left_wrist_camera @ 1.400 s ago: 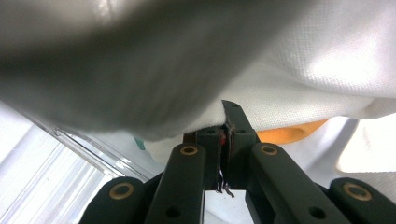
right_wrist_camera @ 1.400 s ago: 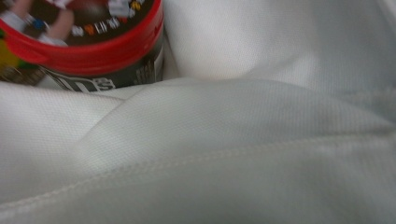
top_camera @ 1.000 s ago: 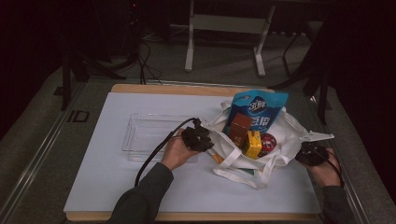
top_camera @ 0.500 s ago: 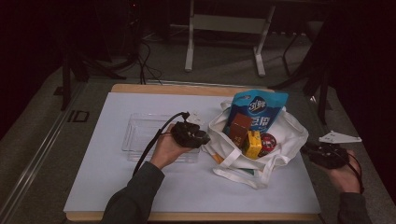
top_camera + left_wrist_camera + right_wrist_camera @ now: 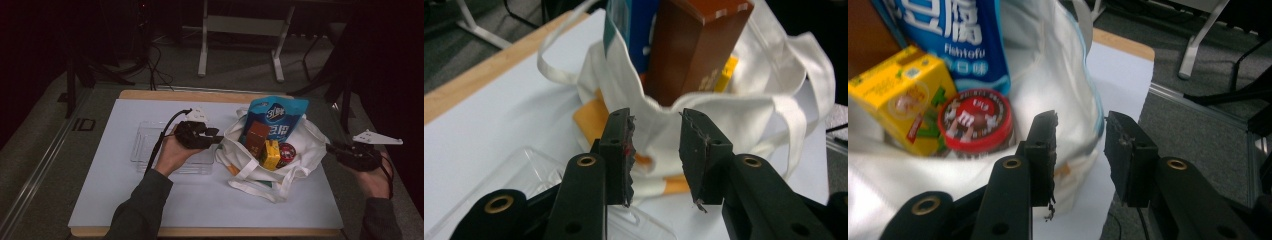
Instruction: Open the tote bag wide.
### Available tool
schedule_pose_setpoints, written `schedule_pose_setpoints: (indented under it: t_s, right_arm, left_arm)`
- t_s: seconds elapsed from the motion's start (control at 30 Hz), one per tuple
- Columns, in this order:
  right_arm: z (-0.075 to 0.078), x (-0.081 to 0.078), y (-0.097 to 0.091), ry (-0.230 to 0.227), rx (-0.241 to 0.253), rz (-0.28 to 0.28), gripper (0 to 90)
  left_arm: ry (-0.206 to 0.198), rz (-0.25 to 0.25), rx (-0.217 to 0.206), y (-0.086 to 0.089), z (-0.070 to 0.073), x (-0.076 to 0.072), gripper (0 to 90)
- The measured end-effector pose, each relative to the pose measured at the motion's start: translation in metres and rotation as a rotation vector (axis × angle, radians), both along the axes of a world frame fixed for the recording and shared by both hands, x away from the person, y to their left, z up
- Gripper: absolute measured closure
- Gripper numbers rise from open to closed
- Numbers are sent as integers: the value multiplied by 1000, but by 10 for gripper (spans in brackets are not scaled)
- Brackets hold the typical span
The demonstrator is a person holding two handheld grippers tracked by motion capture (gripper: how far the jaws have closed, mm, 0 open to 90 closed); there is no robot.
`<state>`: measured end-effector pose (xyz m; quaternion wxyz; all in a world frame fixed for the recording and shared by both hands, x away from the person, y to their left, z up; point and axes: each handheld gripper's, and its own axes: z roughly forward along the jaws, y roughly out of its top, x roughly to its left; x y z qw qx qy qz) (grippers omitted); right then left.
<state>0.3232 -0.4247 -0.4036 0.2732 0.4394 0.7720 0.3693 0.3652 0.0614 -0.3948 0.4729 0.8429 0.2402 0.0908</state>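
Lifting clear: left claw (image 5: 216, 139) and right claw (image 5: 334, 149), jaws just opening, both released; white cloth tote bag (image 5: 305, 150) sits free, ready for unpacking.

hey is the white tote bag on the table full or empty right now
Full. The white tote bag holds a blue snack pouch, a brown carton, a yellow juice box and a red-lidded jar.

left gripper (image 5: 216, 138): off white tote bag (image 5: 300, 150) rim, raised, jaws just opening, nothing between | right gripper (image 5: 334, 148): released bag, lifted clear, jaws just opening, nothing between
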Motion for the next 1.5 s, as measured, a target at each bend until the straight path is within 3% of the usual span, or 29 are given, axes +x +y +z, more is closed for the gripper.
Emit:
schedule_pose_setpoints:
  t_s: [0.23, 0.53, 0.63, 0.67, 0.77, 0.8, 0.9, 1.0, 1.1, 1.2, 1.23, 1.37, 1.5]
  right_arm:
    - [4, 22, 9, 1, 7, -2, 648]
    - [2, 43, 19, 17, 9, -6, 659]
    - [1, 48, 22, 23, 11, -3, 712]
    - [0, 52, 26, 27, 6, 2, 737]
    - [-2, 56, 29, 34, 3, -4, 777]
    - [-3, 59, 32, 35, -1, -4, 864]
    - [-6, 63, 35, 38, -9, -14, 883]
    - [-11, 68, 40, 55, -30, -21, 885]
    - [-17, 73, 45, 73, -49, -24, 886]
    - [-23, 77, 48, 92, -64, -26, 887]
    - [-30, 82, 50, 115, -77, -31, 887]
    - [-45, 91, 52, 169, -95, -44, 888]
    - [-59, 95, 51, 215, -102, -61, 890]
  left_arm:
    - [-20, 10, -23, -11, 13, 8, 654]
    - [-17, 44, -5, -35, 15, 25, 662]
    - [-19, 53, 21, -44, 14, 31, 679]
    - [-14, 73, 46, -50, 11, 37, 698]
    - [-5, 81, 59, -55, 7, 42, 763]
    - [5, 85, 77, -60, 3, 47, 792]
    - [20, 93, 106, -65, -5, 51, 874]
    - [27, 102, 126, -68, -10, 55, 881]
    - [44, 121, 182, -73, -22, 60, 883]
    - [52, 129, 205, -76, -28, 62, 885]
    - [71, 145, 236, -78, -35, 66, 886]
    - [111, 162, 285, -81, -47, 73, 889]
    - [132, 186, 282, -79, -49, 75, 892]
